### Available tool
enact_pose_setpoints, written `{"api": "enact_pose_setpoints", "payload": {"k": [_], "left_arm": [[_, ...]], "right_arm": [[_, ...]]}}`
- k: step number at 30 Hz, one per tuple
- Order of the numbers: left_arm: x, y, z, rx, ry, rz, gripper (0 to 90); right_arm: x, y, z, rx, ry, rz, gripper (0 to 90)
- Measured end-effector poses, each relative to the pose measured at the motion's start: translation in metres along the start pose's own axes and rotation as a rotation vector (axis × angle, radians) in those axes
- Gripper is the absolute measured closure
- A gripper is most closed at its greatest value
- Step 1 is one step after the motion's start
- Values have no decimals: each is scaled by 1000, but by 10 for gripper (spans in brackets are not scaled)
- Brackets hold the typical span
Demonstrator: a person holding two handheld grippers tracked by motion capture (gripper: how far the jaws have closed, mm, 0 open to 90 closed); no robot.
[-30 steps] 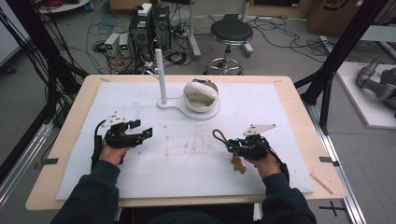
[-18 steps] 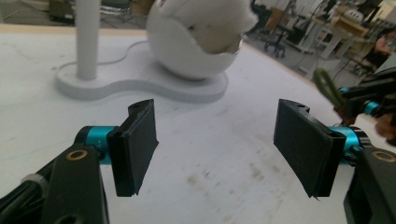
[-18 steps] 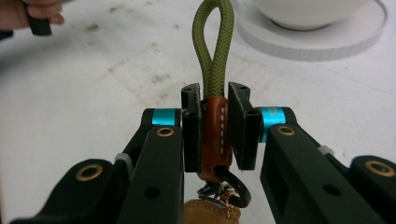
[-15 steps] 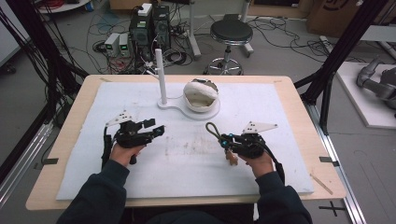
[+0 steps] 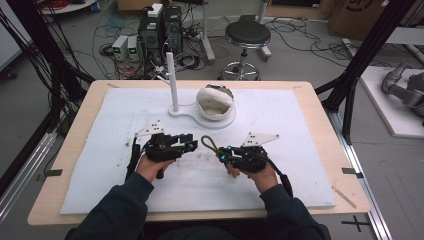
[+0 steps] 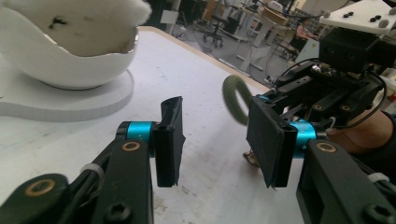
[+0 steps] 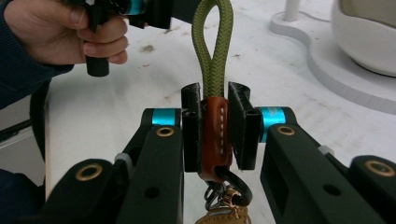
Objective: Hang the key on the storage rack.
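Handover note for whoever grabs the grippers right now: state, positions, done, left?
Right gripper: shut on the keychain's brown leather wrap; its olive rope loop stands up above the jaws, metal rings hang below.
Left gripper: open, holding nothing, its jaws facing the loop and close to it.
Both are held above the white mat near the person. The stand with its upright post and the white bowl sit at the far middle of the mat.
Done: keychain picked up.
Left: probably take the loop with the left gripper; maybe hang it on the post.
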State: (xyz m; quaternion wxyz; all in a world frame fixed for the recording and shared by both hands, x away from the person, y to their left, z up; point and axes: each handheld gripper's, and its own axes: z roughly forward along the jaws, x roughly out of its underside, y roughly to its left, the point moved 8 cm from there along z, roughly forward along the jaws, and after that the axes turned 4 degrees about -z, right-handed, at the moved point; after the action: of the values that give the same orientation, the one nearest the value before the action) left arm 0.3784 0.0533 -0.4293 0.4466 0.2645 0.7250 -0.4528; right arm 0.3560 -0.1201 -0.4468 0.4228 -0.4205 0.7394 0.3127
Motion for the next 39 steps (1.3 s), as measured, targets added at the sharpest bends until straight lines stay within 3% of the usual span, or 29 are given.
{"api": "enact_pose_setpoints", "payload": {"k": [2,7,10,12,15,18,26,33,39], "left_arm": [[2,-3,2,12,16,9,569],[6,-6,6,8,39,43,729],[4,-9,4,7,31,64,813],[3,-11,4,-1,31,84,819],[0,-10,1,-29,31,114,828],[-8,-7,-6,-56,12,127,829],[-47,10,-39,-149,-58,169,829],[-86,30,-60,-223,-88,159,829],[-118,48,-71,-248,-102,125,828]], "right_arm": [[0,3,3,-6,4,-14,773],[-1,8,8,-13,16,-36,773],[1,7,9,-8,28,-38,776],[1,7,9,-14,31,-39,771],[0,4,7,10,24,-39,616],[2,-2,2,50,35,-29,553],[4,-24,-21,157,18,-15,472],[8,-54,-52,279,-15,19,390],[13,-71,-73,330,-44,54,390]]}}
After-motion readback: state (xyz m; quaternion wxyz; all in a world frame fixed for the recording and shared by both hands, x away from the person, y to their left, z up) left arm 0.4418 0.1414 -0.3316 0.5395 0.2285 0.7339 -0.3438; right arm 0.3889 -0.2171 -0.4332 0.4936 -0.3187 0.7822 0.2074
